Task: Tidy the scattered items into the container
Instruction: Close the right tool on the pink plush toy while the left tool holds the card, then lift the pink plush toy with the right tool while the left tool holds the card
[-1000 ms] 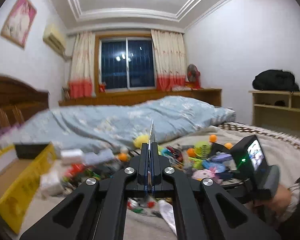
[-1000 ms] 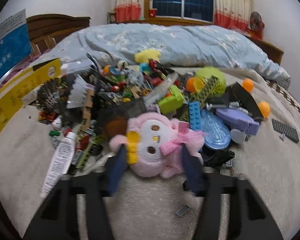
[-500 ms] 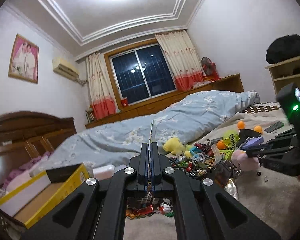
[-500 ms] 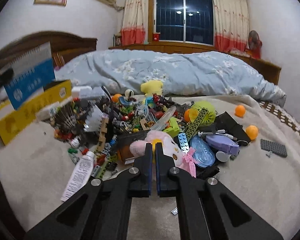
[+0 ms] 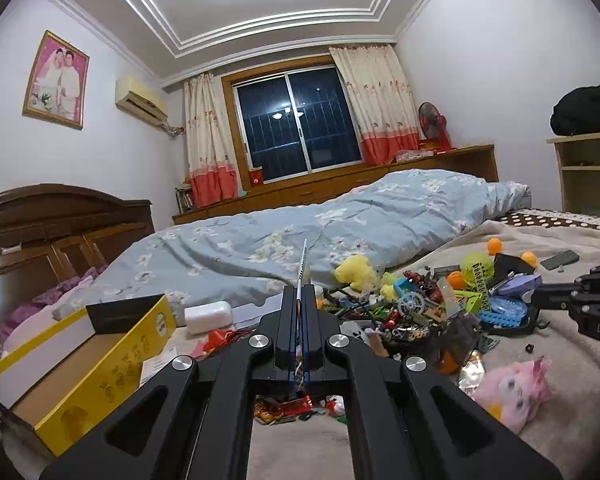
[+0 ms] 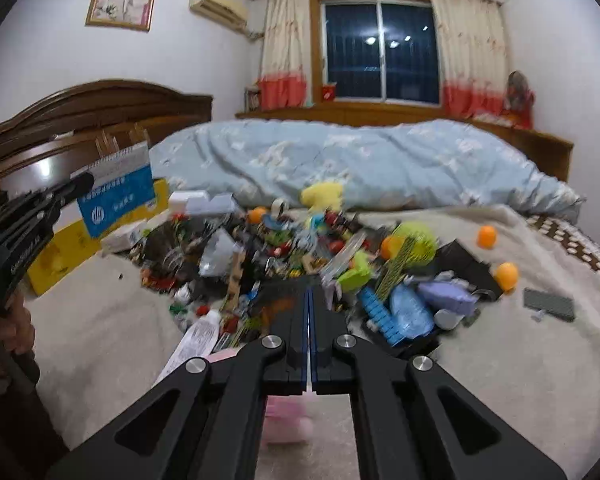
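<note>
Left wrist view
- Left gripper: I am clamping it on a thin blue-and-white card, which stands edge-on between the jaws.
- Yellow box: is lying open at lower left, beside the toy pile.
- Pink plush: is lying loose on the blanket.

Right wrist view
- Right gripper: I am holding it clenched and empty over the pile.
- Step in hand: I am probably carrying the card to the box.
- Next move: I am judging that it calls for bringing the card over the box opening, then releasing.
</note>
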The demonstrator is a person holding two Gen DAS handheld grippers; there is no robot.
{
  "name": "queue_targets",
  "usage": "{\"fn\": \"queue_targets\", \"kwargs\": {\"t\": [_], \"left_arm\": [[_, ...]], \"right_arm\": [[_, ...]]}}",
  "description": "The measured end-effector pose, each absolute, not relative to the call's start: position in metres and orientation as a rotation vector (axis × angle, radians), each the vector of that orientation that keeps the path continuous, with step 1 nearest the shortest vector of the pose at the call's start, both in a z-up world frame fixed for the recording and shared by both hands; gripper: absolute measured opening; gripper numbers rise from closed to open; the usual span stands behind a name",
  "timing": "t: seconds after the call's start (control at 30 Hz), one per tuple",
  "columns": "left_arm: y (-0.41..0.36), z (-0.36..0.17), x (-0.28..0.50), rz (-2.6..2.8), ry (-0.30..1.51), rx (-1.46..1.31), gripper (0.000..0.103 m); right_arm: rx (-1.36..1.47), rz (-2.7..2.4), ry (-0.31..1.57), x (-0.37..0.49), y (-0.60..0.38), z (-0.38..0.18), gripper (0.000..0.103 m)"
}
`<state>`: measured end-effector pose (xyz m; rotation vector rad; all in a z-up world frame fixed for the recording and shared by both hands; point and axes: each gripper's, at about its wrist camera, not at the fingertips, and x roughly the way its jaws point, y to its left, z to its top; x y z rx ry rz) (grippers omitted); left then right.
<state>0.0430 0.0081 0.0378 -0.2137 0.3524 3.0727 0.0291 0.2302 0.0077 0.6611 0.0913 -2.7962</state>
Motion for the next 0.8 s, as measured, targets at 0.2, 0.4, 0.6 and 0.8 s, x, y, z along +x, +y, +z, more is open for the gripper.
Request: {"fn": "queue_targets", "kwargs": {"t": [0.2,0.4,0.6,0.8], "left_arm": [[0.008,0.034,0.039,3.068,0.367,-0.25,0.003],[0.007,0.035,0.035,3.054,0.33,-0.287,0.003],[-0.007,0.038,0.03,3.039,0.171,-0.362,0.003],[-0.029,0.038,0.022,3.041,0.005,-0.448,0.003]], "right_arm": [[0.654,-2.671,0.296,0.041,0.196,-0.009,0.08],[0.758,-2.659,0.313,0.036,0.188,-0.026,0.08],[0.915,-2.645,0.173,0.02,0.208,-0.043,0.03],[0.856,-2.657,0.298,0.032,0.195,-0.044,0.0]]}}
